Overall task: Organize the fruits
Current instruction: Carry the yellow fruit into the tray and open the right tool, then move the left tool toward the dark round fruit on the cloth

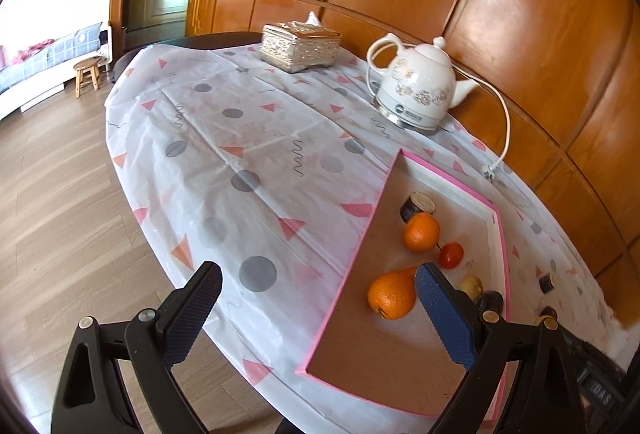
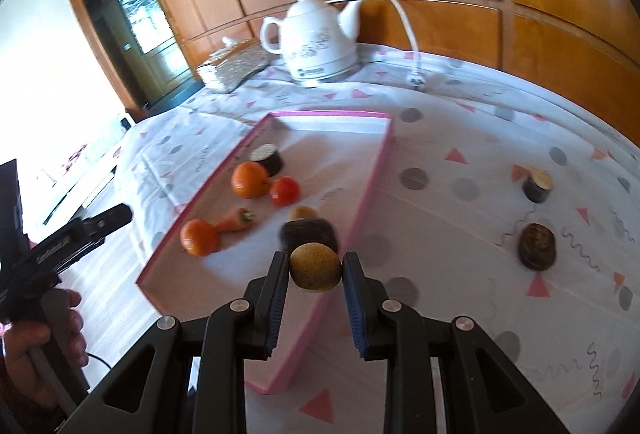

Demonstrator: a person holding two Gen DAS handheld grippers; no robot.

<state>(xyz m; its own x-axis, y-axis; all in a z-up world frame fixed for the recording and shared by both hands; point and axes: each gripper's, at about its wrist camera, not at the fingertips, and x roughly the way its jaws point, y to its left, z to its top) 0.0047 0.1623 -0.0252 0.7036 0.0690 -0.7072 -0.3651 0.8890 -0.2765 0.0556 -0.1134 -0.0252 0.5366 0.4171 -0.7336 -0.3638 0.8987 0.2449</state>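
Note:
A pink-rimmed shallow box [image 2: 362, 194] [image 1: 362, 238] lies on the table. In it are two oranges [image 2: 249, 179] [image 2: 199, 236], a tomato [image 2: 285, 191], a carrot [image 2: 235, 220], a small yellow fruit [image 2: 303, 212] and dark cylinders [image 2: 267, 157] [image 2: 310, 232]. My right gripper [image 2: 315, 268] is shut on a yellow-brown round fruit [image 2: 315, 267], held above the box's near right rim. My left gripper [image 1: 316, 290] is open and empty, over the box's left rim, near an orange [image 1: 391, 295].
Two dark pieces [image 2: 537, 185] [image 2: 537, 246] lie on the patterned tablecloth [image 2: 460, 234] right of the box. A white electric kettle [image 2: 316, 42] with cord and a tissue box [image 1: 299, 47] stand at the back. Wooden wall panels rise behind the table.

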